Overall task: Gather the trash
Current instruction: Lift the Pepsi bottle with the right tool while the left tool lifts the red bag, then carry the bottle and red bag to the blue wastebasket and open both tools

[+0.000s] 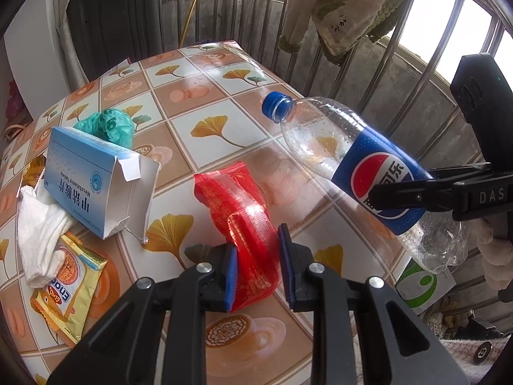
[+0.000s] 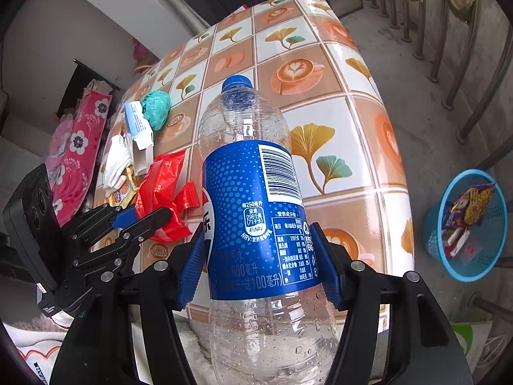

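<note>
The right gripper [image 2: 263, 263] clamps a clear, empty bottle [image 2: 256, 211] by its blue label, cap at 12 o'clock, above the table [image 2: 336, 147]. The left gripper [image 1: 258, 266] pinches a crumpled red wrapper [image 1: 243, 211].

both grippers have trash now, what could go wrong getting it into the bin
The left gripper pinches only the lower end of the floppy red wrapper, so it may slip out or drag on the table.

The right gripper holds the Pepsi bottle on its smooth label, and the droplets inside suggest it may be slick, so it could rotate.

The blue basket sits on the floor beside the table, so a hurried drop could miss.
</note>
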Available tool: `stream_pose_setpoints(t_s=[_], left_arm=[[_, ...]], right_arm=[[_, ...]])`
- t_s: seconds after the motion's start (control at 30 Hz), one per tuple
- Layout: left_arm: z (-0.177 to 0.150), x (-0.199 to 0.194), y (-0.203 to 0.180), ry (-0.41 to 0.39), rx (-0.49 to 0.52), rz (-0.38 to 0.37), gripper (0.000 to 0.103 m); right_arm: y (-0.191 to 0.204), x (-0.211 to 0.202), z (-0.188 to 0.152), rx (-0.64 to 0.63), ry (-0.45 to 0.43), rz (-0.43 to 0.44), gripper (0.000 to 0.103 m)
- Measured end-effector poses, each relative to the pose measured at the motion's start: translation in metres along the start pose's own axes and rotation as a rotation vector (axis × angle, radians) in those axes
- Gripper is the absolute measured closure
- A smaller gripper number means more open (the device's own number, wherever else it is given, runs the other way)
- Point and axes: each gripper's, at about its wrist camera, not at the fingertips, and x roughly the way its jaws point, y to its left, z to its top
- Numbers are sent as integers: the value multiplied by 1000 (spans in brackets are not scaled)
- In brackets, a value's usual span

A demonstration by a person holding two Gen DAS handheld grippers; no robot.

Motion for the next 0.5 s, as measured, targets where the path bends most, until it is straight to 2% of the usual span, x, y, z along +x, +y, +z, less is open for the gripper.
stream_pose_setpoints(t_s=[0.5], left_arm=[[5,-8,-9,-41,52,31,81]], right_arm=[[0,-13,2,-12,-39,1,44]])
